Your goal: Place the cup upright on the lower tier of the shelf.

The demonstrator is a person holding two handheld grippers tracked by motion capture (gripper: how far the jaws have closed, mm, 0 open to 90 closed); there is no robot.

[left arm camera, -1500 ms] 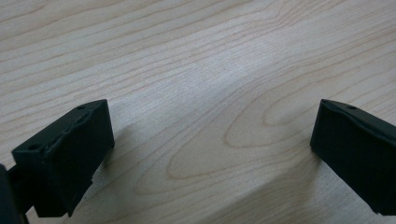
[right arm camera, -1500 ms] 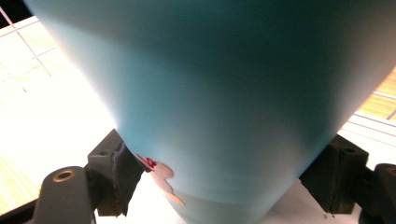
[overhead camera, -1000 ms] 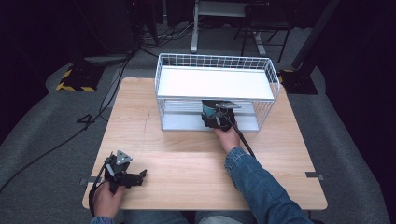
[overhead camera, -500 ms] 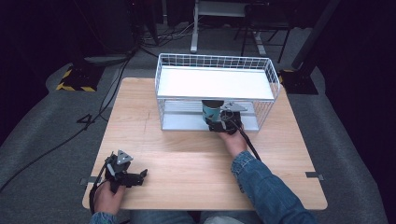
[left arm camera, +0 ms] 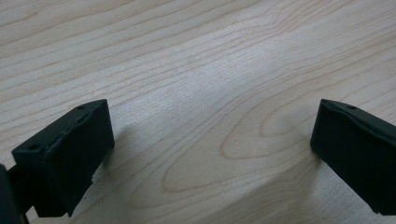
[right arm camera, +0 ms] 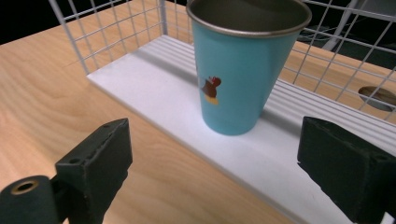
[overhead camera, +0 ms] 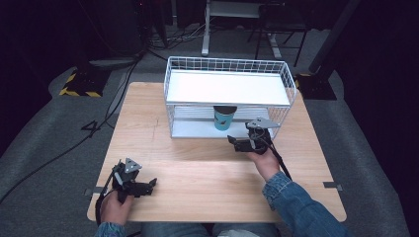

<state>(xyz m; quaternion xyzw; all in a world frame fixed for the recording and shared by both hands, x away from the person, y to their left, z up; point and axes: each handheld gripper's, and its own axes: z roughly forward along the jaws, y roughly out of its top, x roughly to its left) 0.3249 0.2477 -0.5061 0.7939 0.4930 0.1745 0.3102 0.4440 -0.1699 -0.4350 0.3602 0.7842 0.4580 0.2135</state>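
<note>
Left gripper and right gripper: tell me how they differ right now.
The left gripper lies low on the table at its near left corner; the right gripper is up by the wire rack. The left gripper's jaws frame only bare wood, while the right gripper's jaws face the blue cup on the rack's lower shelf, apart from it. Both are open and hold nothing.

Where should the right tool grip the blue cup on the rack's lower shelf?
Probably across the cup's lower body, coming from the open front of the rack. It stands upright, tapering downward, with the upper shelf close over its rim, so a top approach looks blocked.
</note>
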